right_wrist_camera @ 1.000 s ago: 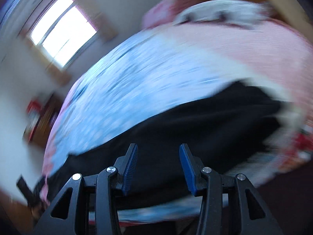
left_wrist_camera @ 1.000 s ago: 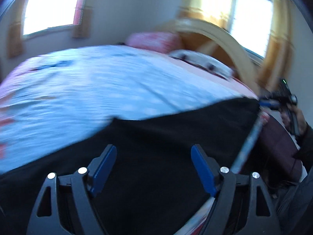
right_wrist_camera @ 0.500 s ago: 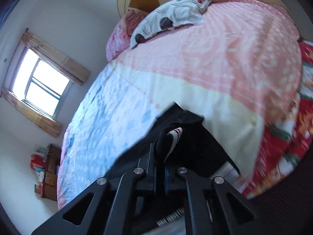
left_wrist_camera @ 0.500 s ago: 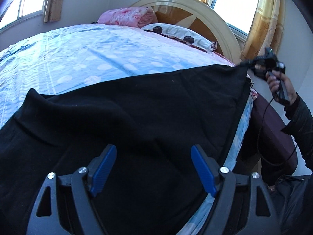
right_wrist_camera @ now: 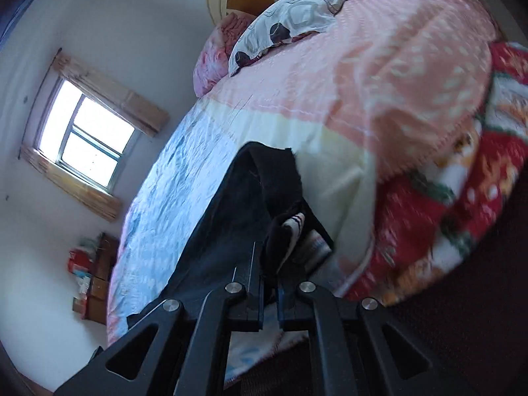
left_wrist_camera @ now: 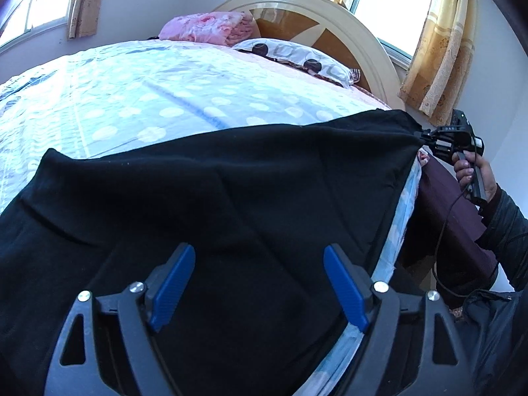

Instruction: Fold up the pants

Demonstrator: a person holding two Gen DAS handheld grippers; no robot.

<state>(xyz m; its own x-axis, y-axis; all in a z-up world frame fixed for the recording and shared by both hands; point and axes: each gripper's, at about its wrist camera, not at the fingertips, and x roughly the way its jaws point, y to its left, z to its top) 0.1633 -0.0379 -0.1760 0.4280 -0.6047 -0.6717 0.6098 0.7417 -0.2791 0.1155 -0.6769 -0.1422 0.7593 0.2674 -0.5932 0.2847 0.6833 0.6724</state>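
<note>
Black pants (left_wrist_camera: 231,198) spread across the near edge of the bed (left_wrist_camera: 148,99), one corner lifted off its right side. Right gripper (right_wrist_camera: 270,283) pinched tight on that corner. Left gripper (left_wrist_camera: 257,283) poised over the cloth, blue fingers (left_wrist_camera: 171,283) spread wide, gripping nothing.

A home bedroom: a wide bed (left_wrist_camera: 138,99) under a pale blue dotted sheet fills the room, with a folded pink quilt (left_wrist_camera: 206,28) and a patterned pillow (left_wrist_camera: 297,59) lying at its far end against a curved cream-and-wood headboard (left_wrist_camera: 333,23). Yellow patterned curtains (left_wrist_camera: 439,49) hang beside a bright window on the right. A second window (right_wrist_camera: 84,135) lights the plain white wall on the left, above stacked boxes (right_wrist_camera: 89,274) by a small wooden cabinet.
</note>
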